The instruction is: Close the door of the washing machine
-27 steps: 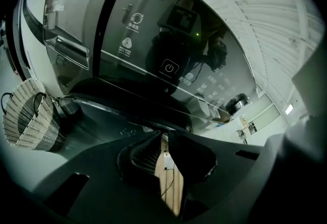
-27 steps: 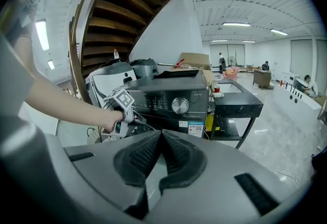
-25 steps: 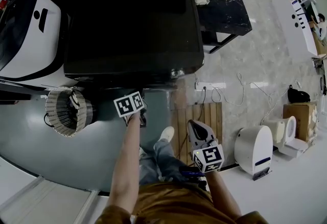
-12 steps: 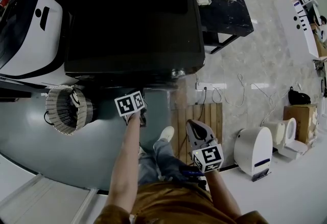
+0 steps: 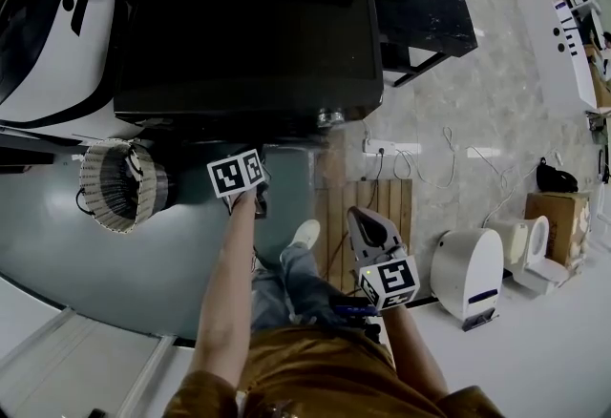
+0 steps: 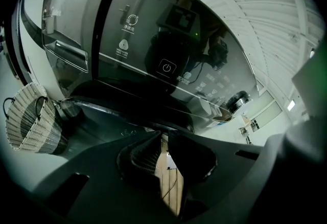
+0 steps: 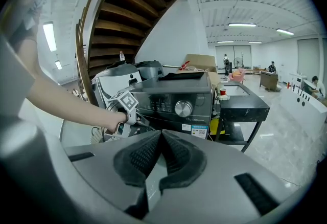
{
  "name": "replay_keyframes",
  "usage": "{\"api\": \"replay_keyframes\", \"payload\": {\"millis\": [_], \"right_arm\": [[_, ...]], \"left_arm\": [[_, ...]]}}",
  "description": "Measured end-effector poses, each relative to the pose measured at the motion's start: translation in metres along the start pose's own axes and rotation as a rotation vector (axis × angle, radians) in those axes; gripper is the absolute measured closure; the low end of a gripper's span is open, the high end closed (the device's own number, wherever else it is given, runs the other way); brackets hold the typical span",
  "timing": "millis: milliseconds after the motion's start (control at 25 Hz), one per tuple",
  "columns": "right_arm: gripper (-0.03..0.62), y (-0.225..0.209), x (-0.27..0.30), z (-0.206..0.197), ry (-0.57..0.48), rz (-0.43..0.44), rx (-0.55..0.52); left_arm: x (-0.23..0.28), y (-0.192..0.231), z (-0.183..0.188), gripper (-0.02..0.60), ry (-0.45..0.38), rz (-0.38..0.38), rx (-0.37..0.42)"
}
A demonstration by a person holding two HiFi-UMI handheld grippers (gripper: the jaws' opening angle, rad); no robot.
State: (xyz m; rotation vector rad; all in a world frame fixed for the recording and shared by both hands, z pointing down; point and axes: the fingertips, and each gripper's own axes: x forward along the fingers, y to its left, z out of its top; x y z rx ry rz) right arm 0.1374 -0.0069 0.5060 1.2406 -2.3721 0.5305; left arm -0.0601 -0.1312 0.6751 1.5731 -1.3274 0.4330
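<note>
The dark washing machine [image 5: 248,25] fills the upper middle of the head view. Its glossy control panel [image 6: 153,59] looms close in the left gripper view, above a dark curved rim [image 6: 127,110]. My left gripper [image 5: 250,203] is right at the machine's front, its jaws a narrow slit apart with nothing between them. I cannot tell whether its tips touch the front. My right gripper [image 5: 366,227] hangs back over the wooden pallet [image 5: 401,201], shut and empty. In the right gripper view the machine [image 7: 176,103] stands ahead, its door area hidden behind my own jaws.
A woven basket [image 5: 119,185] lies left of the machine's front. A white appliance [image 5: 48,44] stands at far left, a black table [image 5: 425,10] at right. A power strip [image 5: 387,147] with cables and a white device [image 5: 468,268] sit on the floor at right.
Only the head view has shifted slightly. Both grippers keep their places and their jaws stand as before.
</note>
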Motion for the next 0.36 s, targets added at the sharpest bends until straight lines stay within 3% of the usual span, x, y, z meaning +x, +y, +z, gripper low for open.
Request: {"api": "replay_keyframes", "payload": {"millis": [360], "right_arm": [[0.583,-0.0033,-0.0033,-0.0027,0.001,0.009,-0.005]], "left_arm": [[0.0015,-0.0005,0.0035,0.518,0.000,0.014,0.006]]}}
